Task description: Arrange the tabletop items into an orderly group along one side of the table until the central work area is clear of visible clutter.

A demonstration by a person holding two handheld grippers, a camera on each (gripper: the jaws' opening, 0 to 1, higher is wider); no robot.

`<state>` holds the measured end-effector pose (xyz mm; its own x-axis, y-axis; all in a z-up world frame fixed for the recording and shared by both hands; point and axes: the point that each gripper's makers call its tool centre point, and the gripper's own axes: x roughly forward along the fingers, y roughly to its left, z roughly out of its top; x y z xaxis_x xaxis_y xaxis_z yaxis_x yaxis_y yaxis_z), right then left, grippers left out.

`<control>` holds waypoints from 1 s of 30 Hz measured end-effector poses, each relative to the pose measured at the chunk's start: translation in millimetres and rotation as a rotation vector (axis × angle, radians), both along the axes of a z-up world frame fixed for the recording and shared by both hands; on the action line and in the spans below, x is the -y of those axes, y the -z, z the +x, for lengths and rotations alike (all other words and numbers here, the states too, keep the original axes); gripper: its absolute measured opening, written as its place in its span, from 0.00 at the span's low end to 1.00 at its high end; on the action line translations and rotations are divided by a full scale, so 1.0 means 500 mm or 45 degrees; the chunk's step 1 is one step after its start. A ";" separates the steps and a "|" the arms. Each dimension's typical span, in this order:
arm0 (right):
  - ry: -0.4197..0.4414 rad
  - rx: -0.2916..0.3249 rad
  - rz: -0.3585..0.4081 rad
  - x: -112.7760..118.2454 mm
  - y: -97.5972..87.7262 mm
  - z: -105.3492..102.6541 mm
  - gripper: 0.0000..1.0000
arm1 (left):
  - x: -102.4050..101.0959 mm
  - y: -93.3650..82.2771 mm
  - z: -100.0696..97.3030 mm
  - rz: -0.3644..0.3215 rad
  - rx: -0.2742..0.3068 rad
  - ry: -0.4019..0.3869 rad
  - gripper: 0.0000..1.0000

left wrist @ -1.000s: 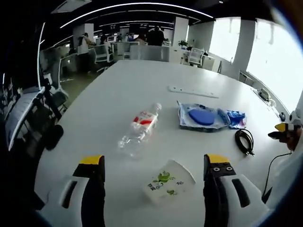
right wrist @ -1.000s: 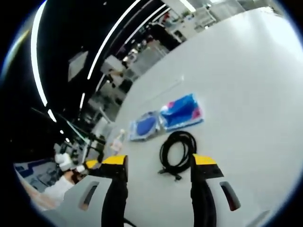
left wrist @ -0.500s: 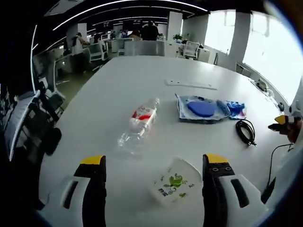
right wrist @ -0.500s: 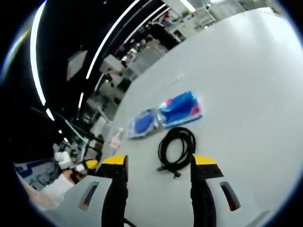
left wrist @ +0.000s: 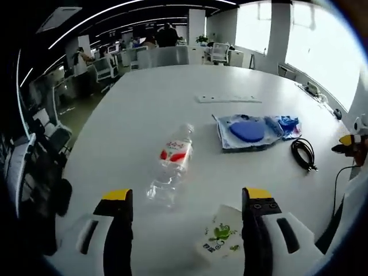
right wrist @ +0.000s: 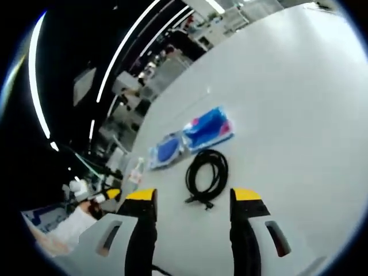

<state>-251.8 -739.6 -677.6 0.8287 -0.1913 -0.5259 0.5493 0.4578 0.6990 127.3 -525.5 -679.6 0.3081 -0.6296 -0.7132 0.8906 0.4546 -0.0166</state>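
In the left gripper view, our left claw (left wrist: 187, 198) is spread over the white desk (left wrist: 144, 103); a plastic bottle (left wrist: 171, 164) lies at centre, a white packet (left wrist: 223, 238) at bottom.

In the right gripper view, our right claw (right wrist: 192, 198) is spread, a coiled black cable (right wrist: 206, 175) just above, 2 blue packets (right wrist: 192, 135) beyond.

My right gripper (right wrist: 192, 204) hangs jaws apart over the white table (right wrist: 299, 115). Coiled black cable (right wrist: 206, 174) just ahead between the jaws, blue packets (right wrist: 192, 136) beyond it, clear bottle (right wrist: 136, 171) further left.
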 end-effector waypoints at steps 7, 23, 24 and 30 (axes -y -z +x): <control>0.016 -0.016 0.009 0.004 0.004 -0.008 0.48 | 0.028 0.014 0.020 0.037 -0.032 0.038 0.72; 0.002 -0.031 0.050 -0.001 0.013 0.001 0.45 | 0.104 0.046 0.060 0.111 -0.134 0.176 0.69; -0.002 -0.035 0.053 -0.003 0.015 0.001 0.44 | 0.113 0.045 0.064 0.103 -0.153 0.188 0.69; -0.011 -0.049 0.073 -0.014 0.025 0.005 0.43 | 0.136 0.072 0.084 0.176 -0.191 0.268 0.69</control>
